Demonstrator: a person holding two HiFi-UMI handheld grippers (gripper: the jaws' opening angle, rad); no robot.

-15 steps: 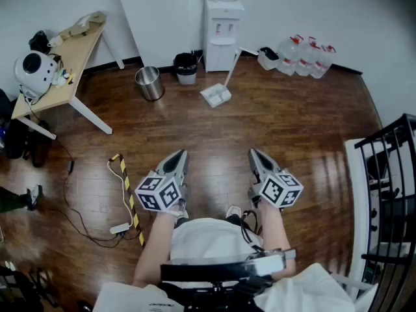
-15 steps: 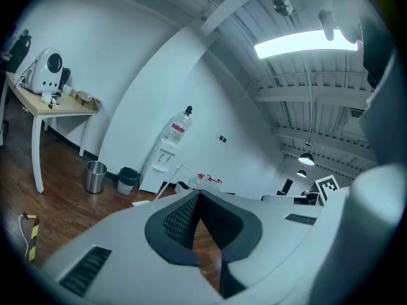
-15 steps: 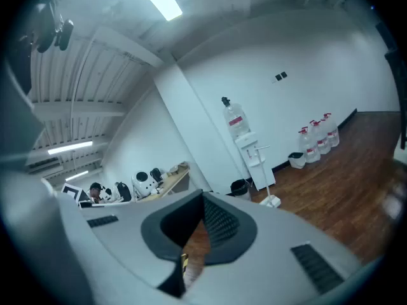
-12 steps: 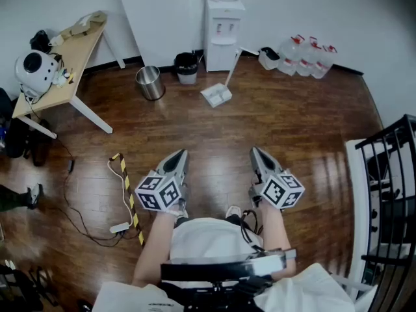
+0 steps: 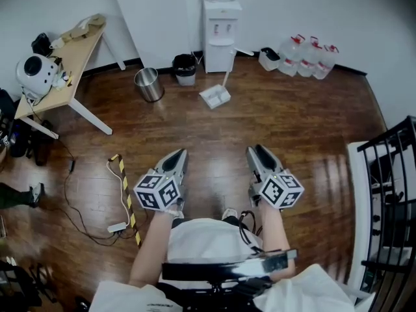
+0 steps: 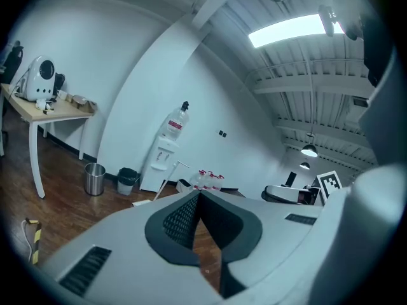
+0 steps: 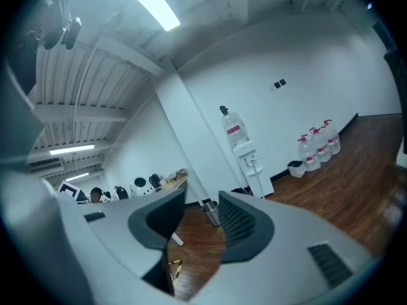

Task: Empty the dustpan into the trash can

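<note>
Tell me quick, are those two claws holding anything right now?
Left gripper: closed, holding nothing.
Right gripper: open, holding nothing.

The dustpan (image 5: 215,96) is white, the trash can (image 5: 149,84) silver, the floor (image 5: 292,122) glossy brown.

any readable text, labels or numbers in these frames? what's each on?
No legible text anywhere.
Red label on the dispenser bottle: too small to read.
Print on the water jugs: too small to tell.
Faces of the marker cubes: black-and-white square patterns, no words.
</note>
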